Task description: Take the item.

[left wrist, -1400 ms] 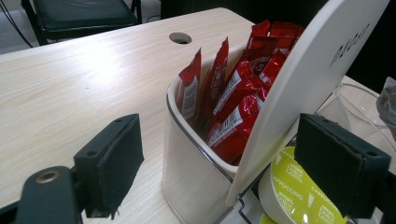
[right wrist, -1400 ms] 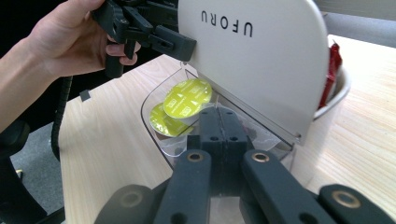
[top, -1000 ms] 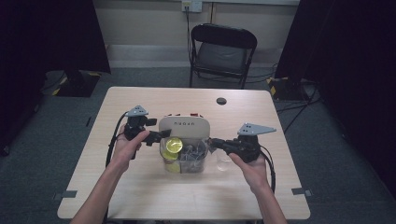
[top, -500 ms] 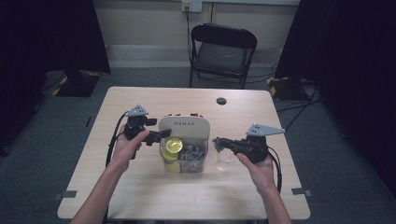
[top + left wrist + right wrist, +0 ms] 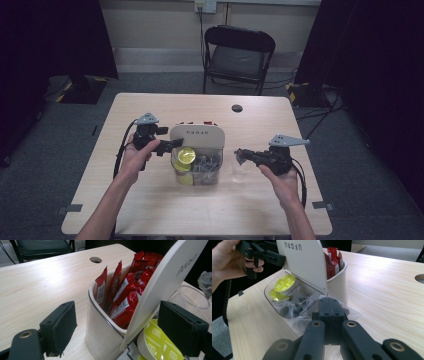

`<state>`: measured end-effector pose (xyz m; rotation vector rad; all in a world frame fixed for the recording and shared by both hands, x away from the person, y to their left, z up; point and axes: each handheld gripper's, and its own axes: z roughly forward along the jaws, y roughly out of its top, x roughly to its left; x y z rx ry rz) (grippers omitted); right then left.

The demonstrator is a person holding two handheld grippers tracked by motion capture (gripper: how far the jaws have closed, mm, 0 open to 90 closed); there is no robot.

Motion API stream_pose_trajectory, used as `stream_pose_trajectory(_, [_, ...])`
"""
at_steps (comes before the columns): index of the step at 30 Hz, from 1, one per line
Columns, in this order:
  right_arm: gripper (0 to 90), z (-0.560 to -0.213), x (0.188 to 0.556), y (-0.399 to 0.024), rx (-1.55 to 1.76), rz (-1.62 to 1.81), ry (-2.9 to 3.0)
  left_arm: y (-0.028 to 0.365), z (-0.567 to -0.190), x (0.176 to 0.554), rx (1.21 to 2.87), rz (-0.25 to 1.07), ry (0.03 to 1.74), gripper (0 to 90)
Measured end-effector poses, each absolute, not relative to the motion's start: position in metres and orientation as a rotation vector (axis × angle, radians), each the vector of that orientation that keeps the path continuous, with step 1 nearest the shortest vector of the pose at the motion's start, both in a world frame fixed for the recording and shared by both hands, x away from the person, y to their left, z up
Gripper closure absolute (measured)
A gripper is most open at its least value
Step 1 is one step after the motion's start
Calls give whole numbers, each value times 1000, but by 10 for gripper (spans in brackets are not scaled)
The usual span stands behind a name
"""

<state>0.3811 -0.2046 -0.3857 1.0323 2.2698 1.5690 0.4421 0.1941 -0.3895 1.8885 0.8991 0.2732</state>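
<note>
Our right gripper (image 5: 239, 154) is clamped tight on a clear sachet (image 5: 243, 156) above the clear cup (image 5: 243, 171), just right of the organiser box (image 5: 197, 160). Our left gripper (image 5: 172, 145) stands wide open, straddling the box's raised white lid (image 5: 165, 282), one pad beside the yellow capsules (image 5: 156, 340).

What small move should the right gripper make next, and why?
Probably lower a little and open its jaws. The right gripper is shut on a clear packet, which hangs just above the open clear cup, so letting go there should drop it inside.
</note>
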Motion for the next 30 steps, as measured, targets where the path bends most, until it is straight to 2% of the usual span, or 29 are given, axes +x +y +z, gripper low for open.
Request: stream_pose_trajectory(30, [900, -409, 390, -208, 1120, 1456, 2334, 195, -389, 442, 1895, 270, 914, 154])
